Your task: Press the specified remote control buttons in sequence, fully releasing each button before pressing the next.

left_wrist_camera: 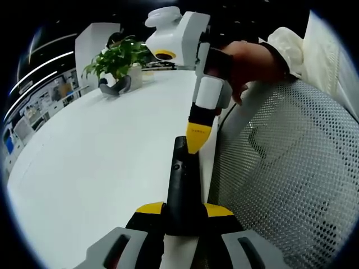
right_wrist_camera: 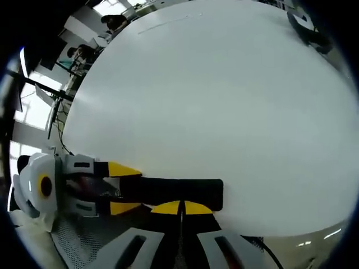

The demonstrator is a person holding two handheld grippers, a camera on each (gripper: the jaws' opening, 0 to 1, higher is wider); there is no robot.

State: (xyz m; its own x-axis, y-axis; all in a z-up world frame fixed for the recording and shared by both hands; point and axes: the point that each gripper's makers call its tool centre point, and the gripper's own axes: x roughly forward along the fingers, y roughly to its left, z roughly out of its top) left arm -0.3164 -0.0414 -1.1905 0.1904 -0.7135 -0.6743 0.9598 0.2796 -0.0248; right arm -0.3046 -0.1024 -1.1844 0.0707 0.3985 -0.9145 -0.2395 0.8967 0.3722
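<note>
A slim black remote (left_wrist_camera: 180,179) is held out over the near edge of the white table (left_wrist_camera: 95,162), and my left gripper (left_wrist_camera: 184,210) is shut on its near end, a yellow tip on each side. My right gripper (left_wrist_camera: 197,137), held by a hand, comes down from above with its yellow tips together, and they rest on the remote's upper face near its far end. In the right gripper view the remote (right_wrist_camera: 179,190) lies crosswise. My right gripper (right_wrist_camera: 180,208) is shut right against it, and the left gripper (right_wrist_camera: 124,188) clamps its left end.
A potted green plant (left_wrist_camera: 118,59) and a black curved object (left_wrist_camera: 115,87) stand at the table's far side. A white mesh chair back (left_wrist_camera: 291,174) rises just right of the remote. The black object (right_wrist_camera: 305,25) also shows across the table (right_wrist_camera: 224,101).
</note>
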